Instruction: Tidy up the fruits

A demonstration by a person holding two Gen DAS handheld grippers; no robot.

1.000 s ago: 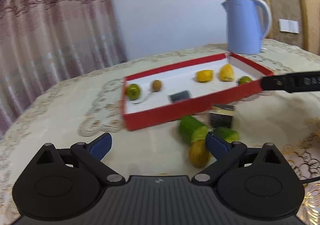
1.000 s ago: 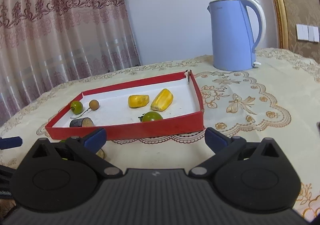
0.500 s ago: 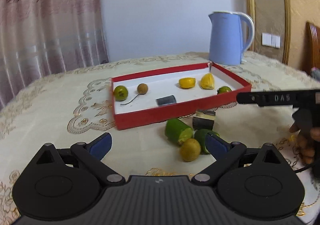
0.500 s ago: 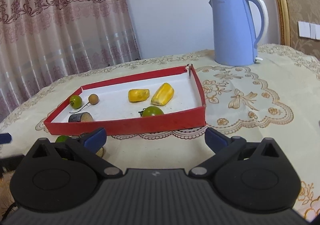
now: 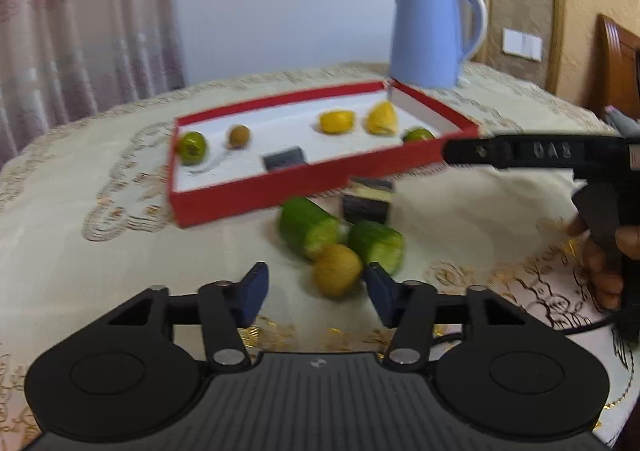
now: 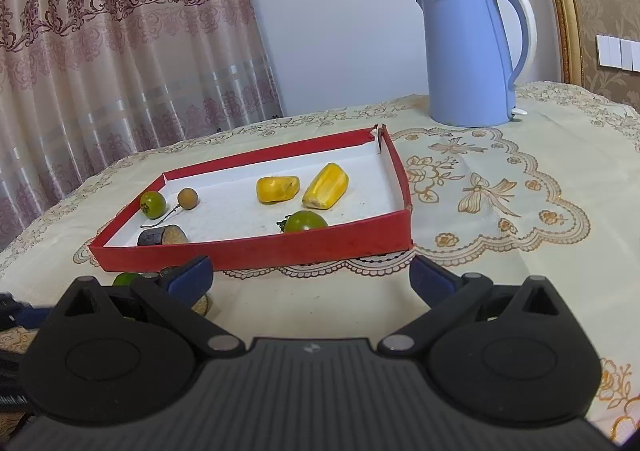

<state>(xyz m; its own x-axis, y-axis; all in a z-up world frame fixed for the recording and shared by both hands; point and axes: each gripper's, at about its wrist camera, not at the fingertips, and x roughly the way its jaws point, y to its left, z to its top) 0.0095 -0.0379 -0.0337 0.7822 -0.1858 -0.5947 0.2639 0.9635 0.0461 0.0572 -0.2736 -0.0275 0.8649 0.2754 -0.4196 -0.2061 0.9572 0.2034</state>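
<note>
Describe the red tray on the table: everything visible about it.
The red tray is a shallow rectangular box, seemingly cardboard, red outside and white inside, with low walls; its far right corner is split open. It lies flat on the patterned tablecloth, in front of the blue kettle. Inside lie two yellow pieces, two green round fruits, a small brown fruit and a dark cut chunk. Neither gripper touches it.

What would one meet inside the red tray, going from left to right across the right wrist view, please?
Small green tomato → dark cut piece → round brown fruit on a thin stem → yellow piece lying flat → larger green tomato → tilted yellow piece, all within the red tray.
</note>
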